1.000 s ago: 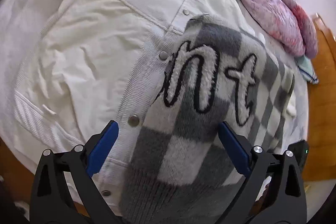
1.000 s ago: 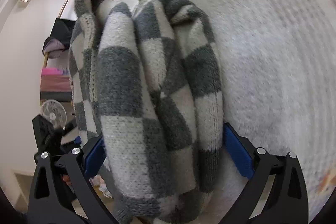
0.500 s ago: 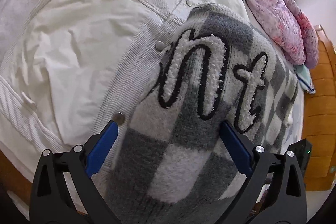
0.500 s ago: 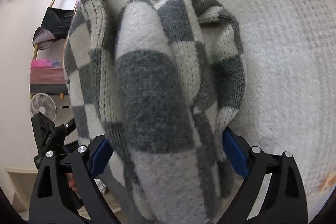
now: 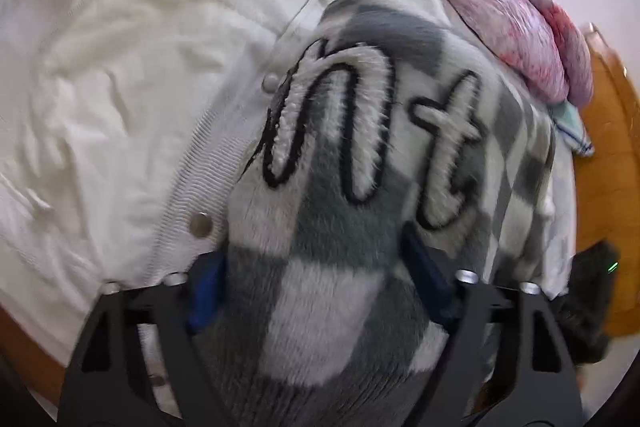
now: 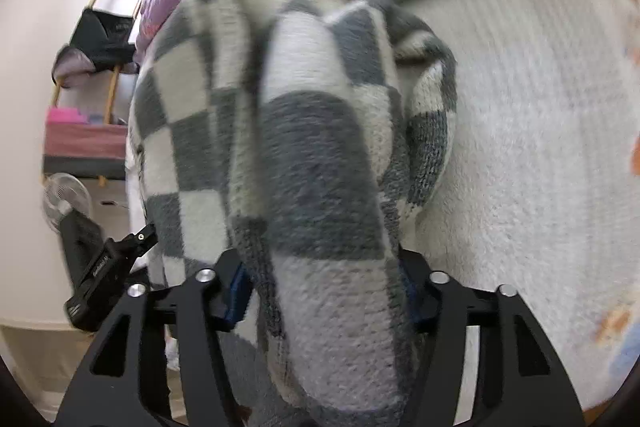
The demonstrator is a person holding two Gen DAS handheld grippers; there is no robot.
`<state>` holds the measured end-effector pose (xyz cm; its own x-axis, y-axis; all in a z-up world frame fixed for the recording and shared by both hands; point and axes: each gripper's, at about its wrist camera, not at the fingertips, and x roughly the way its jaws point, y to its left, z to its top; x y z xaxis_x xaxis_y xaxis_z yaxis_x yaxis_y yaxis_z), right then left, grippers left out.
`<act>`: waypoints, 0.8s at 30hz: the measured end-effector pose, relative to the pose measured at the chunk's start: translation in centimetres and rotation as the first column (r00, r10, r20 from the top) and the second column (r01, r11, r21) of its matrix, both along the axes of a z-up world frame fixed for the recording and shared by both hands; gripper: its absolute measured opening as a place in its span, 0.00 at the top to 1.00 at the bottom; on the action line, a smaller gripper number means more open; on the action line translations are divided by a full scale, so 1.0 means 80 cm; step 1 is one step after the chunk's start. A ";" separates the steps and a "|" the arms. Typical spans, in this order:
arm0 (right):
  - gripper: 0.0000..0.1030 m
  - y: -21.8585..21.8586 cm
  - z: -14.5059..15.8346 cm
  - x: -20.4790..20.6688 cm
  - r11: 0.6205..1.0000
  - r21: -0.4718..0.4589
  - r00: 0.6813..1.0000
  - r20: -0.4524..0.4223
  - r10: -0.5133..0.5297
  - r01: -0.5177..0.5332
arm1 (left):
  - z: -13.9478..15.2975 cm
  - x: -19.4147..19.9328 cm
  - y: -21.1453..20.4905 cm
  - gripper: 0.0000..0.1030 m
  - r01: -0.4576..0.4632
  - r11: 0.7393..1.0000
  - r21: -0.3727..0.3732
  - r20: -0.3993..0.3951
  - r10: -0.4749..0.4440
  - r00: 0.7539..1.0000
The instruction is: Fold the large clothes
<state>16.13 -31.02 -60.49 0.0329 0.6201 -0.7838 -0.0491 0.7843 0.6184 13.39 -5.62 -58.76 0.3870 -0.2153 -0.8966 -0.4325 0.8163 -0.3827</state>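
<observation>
A grey-and-white checked sweater (image 5: 332, 239) with big fuzzy letters stitched on it is bunched up on the bed, partly laid over a cream jacket (image 5: 132, 95) with snap buttons. A thick fold of it is caught between the blue pads of the left gripper (image 5: 310, 291), whose jaws are closing and are seen pressed into the knit at both sides. Another fold of the sweater (image 6: 316, 187) is squeezed by the right gripper (image 6: 324, 291), its jaws likewise closing, about half apart. A white blanket (image 6: 532, 155) is spread beside it, and a pink quilt (image 5: 516, 15) is heaped behind.
</observation>
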 end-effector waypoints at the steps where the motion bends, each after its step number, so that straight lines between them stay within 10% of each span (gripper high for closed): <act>1: 0.51 0.004 0.013 -0.001 1.000 -0.008 1.000 0.015 0.007 -0.006 | 0.006 -0.004 0.001 0.38 -0.012 1.000 -0.006 0.011 0.012 1.000; 11: 0.53 0.102 0.124 -0.011 0.994 -0.016 0.976 0.186 0.112 -0.111 | 0.071 -0.021 0.034 0.58 0.002 0.998 -0.063 0.109 0.005 0.994; 24: 0.54 0.307 0.152 0.004 0.967 0.074 0.942 0.254 0.218 -0.244 | 0.113 -0.074 0.212 0.60 -0.065 0.998 0.001 0.172 0.064 0.983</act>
